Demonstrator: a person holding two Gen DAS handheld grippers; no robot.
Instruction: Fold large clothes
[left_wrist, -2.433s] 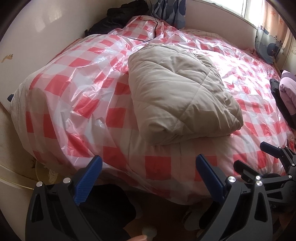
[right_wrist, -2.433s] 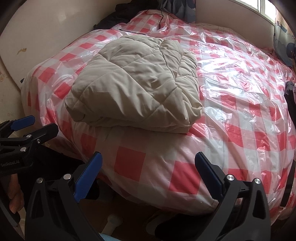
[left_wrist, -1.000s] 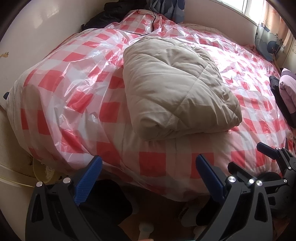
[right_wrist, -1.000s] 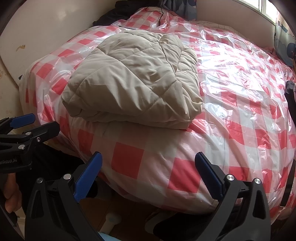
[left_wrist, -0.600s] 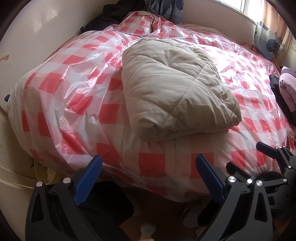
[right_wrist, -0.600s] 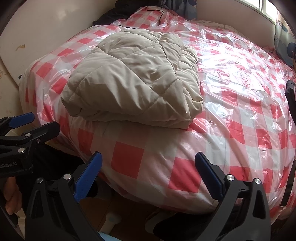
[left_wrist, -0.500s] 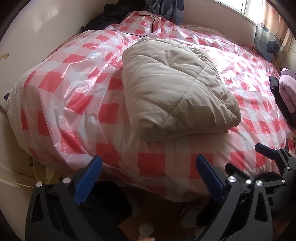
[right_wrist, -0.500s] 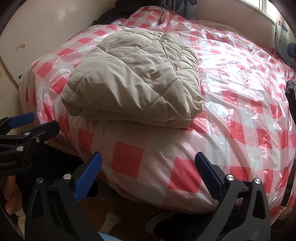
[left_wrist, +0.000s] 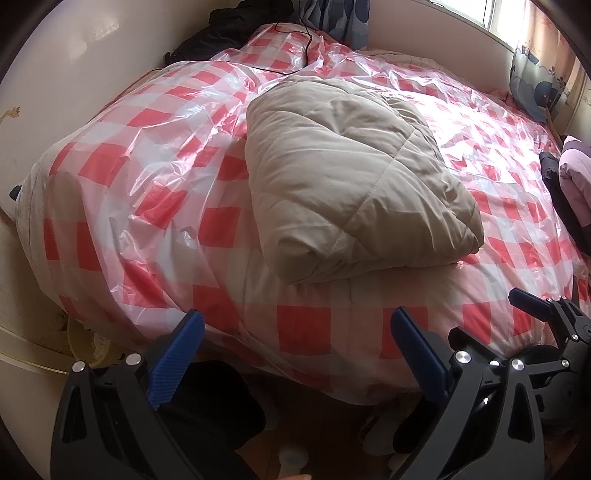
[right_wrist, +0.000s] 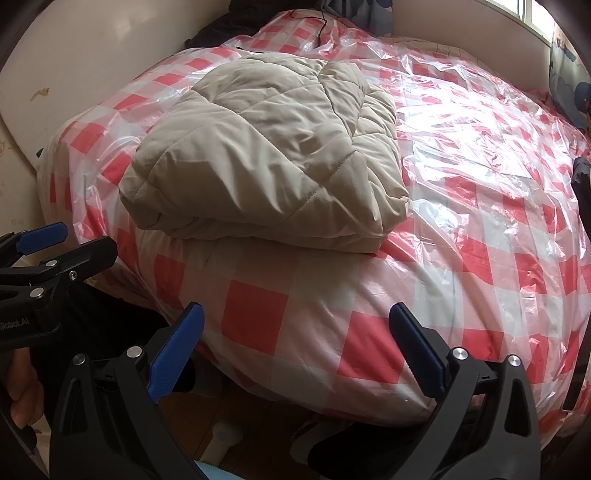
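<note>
1. Checked plastic sheet (left_wrist: 155, 192) covers your bed; nothing on it has shifted lately.
2. Your left gripper (left_wrist: 295, 354) hangs spread, empty.
3. Folded beige coat (left_wrist: 354, 177) stays put at 12 o'clock, apparently finished.
4. Your right gripper (right_wrist: 295, 354) gapes too.

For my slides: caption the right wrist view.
Open right gripper facing a folded beige quilted coat on a plastic-covered checked bed.

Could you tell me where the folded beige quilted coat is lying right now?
The beige quilted coat lies on the plastic-covered checked bed, near its front edge, ahead of both open grippers.
</note>
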